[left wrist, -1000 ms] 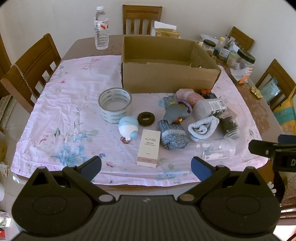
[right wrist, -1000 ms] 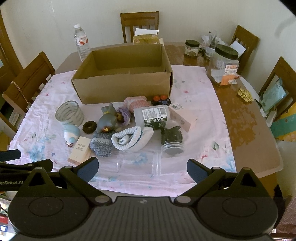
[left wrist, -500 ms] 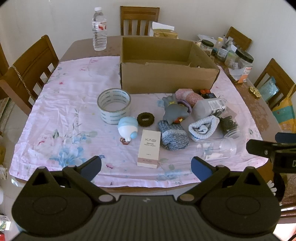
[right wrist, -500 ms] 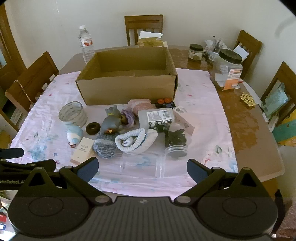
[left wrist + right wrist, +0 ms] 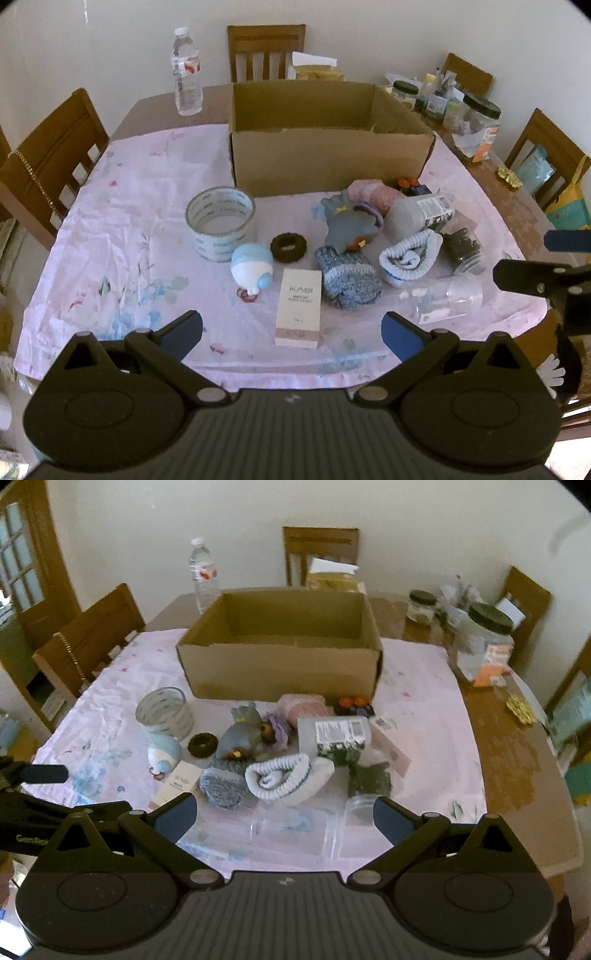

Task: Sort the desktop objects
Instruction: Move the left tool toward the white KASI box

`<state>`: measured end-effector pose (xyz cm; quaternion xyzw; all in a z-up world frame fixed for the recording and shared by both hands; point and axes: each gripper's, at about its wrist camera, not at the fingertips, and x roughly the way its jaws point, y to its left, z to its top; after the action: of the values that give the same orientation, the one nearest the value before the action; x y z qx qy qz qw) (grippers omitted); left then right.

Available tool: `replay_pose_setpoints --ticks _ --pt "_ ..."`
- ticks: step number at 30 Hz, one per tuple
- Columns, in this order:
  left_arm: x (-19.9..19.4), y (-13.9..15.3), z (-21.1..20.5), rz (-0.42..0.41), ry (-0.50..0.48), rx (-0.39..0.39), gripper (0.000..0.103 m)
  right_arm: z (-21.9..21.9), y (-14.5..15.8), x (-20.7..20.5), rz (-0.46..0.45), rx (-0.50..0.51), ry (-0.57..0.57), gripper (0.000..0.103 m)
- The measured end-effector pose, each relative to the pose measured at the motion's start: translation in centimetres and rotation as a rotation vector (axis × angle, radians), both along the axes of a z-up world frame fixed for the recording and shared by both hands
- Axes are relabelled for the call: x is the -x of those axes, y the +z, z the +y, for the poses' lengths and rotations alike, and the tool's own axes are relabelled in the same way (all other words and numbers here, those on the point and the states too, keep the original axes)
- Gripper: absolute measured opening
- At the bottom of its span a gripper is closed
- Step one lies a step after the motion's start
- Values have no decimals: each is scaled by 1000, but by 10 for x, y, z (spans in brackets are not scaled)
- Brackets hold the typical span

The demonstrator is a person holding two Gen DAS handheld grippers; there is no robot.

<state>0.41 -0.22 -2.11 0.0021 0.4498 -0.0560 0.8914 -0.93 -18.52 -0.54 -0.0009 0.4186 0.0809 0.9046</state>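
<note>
Tablecloth point(image 5: 122, 236) — pink, floral; chairs point(image 5: 55, 155) around

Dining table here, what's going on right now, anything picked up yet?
Nothing is picked up. Both claws, left claw and right claw, hover open at the near table edge, holding nothing. The clutter sits on the pink floral cloth in front of the open cardboard box: tape roll, KASI carton, grey-blue sock, white sock. No item shows inside the box.
</note>
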Motion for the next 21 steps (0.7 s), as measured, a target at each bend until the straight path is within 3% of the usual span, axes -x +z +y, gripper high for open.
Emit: replay_pose_setpoints --ticks 6,11,21 --pt "-4 -9 3 -4 21 40 102 -4 -7 -2 -54 43 112 103" --pt "-13 -18 0 29 27 49 102 -14 -16 -10 -7 2 164 103" --pt "-26 -47 -9 46 65 18 100 -30 -42 -26 55 25 217 103"
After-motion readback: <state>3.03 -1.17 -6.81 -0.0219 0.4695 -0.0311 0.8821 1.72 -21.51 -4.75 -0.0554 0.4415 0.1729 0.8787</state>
